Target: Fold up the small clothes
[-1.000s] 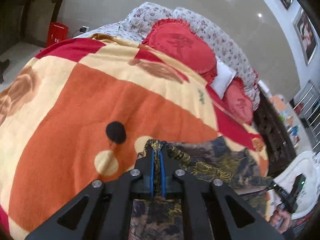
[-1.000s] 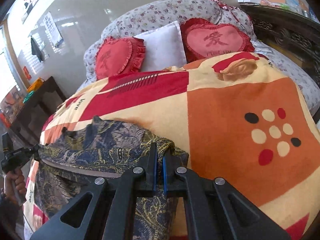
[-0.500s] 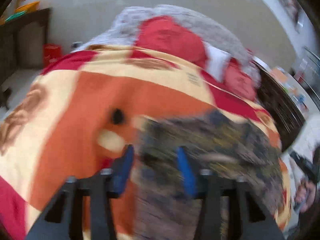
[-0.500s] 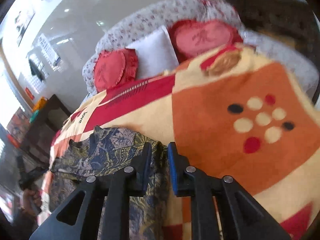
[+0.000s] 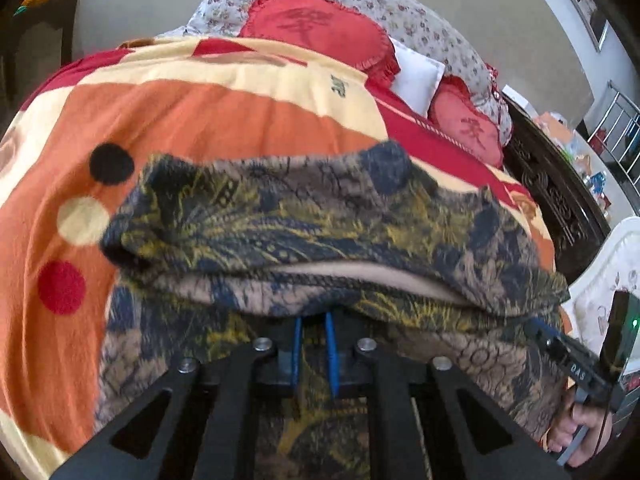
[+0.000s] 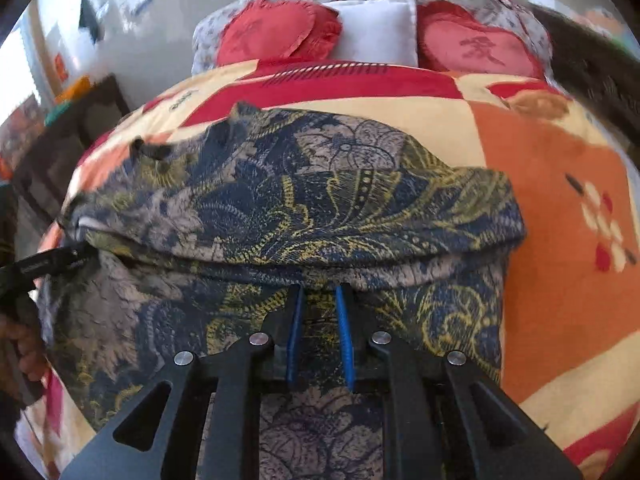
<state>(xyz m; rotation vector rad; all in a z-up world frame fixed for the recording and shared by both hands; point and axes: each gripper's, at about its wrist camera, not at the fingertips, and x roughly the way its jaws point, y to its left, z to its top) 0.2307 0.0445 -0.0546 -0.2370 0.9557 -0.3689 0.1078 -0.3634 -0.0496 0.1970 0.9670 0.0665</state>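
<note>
A dark blue, gold and beige patterned garment (image 5: pixel 304 224) lies on the bed's blanket, its far part doubled over toward me into a thick fold. My left gripper (image 5: pixel 313 316) sits at the fold's near edge. Its jaws are closing with a narrow gap, the tips are hidden under the cloth, and nothing looks pinched. In the right wrist view the same garment (image 6: pixel 320 200) fills the middle. My right gripper (image 6: pixel 319 292) stands open at the fold's near edge, above the lower layer. Each view shows the other gripper at the garment's side corner.
The orange, cream and red blanket (image 5: pixel 200 120) covers the bed. Two red heart cushions (image 6: pixel 280 28) and a white pillow (image 6: pixel 376 36) lie at the head. Dark carved wooden furniture (image 5: pixel 560 200) runs along the right side. A hand (image 5: pixel 580 428) holds the right gripper's handle.
Both grippers were shut on the garment's edge. They have let it go, and it now lies folded over on itself. Both grippers have drawn back to the fold's near edge.
</note>
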